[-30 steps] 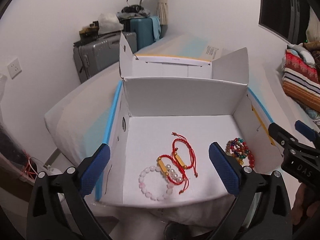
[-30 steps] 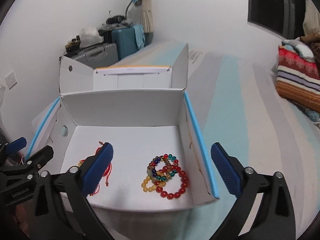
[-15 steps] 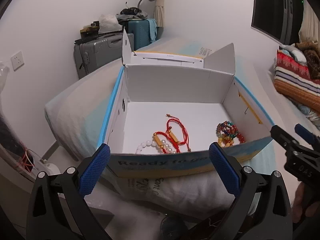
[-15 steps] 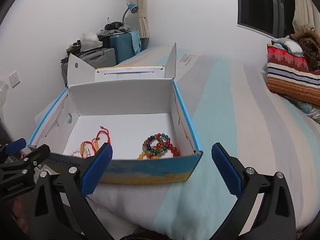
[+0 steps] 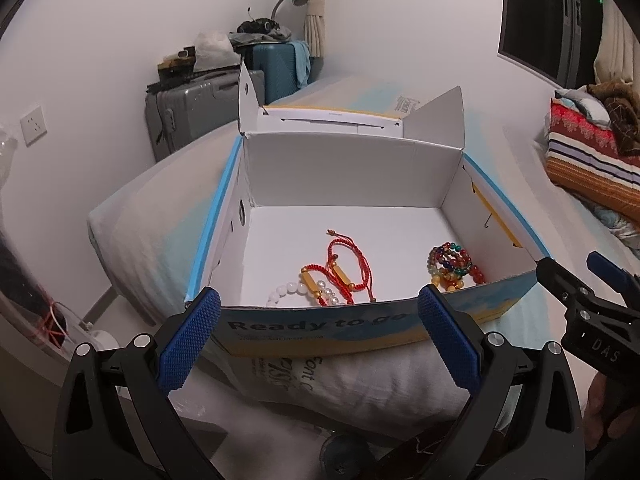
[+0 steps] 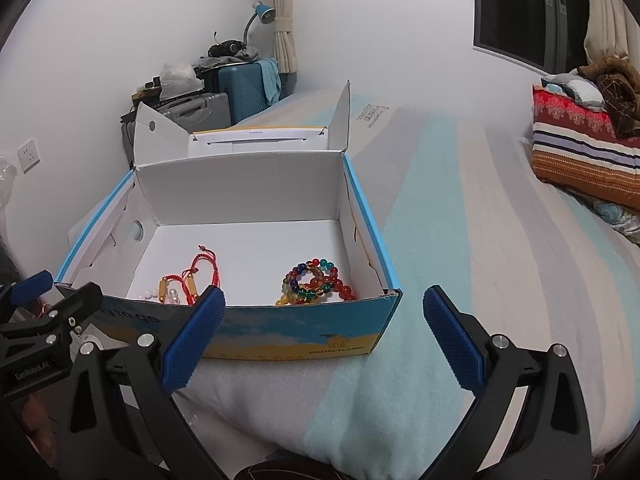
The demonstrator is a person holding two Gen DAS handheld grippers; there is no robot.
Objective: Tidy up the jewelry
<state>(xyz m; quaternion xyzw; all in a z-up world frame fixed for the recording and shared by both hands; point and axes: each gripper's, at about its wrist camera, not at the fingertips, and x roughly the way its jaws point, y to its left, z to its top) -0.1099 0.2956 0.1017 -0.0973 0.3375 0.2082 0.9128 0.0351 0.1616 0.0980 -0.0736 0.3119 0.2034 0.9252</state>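
Both grippers are held wide open and nothing is gripped. Left gripper (image 5: 316,336) is kept low in front of the cardboard box (image 5: 352,168), and right gripper (image 6: 324,336) is kept beside it, near the box's front right corner. The box is set on a bed (image 6: 460,220), with its lid flaps stood up at the back.

All the jewelry is seen inside the box. Two red cord bracelets (image 5: 340,268) with gold tubes are laid near the middle, partly over a white bead bracelet (image 5: 288,292). A pile of colored bead bracelets (image 6: 316,284) is laid at the right side, well apart from the red ones.

The work looks almost done. If one more piece is to be moved, the front wall should be cleared first, and one strand should be pinched from above, so the others are not dragged along.

The red cords are stretched from the front toward the back of the box, leaning a little left. The bead pile is coiled round, so no long side can be told.
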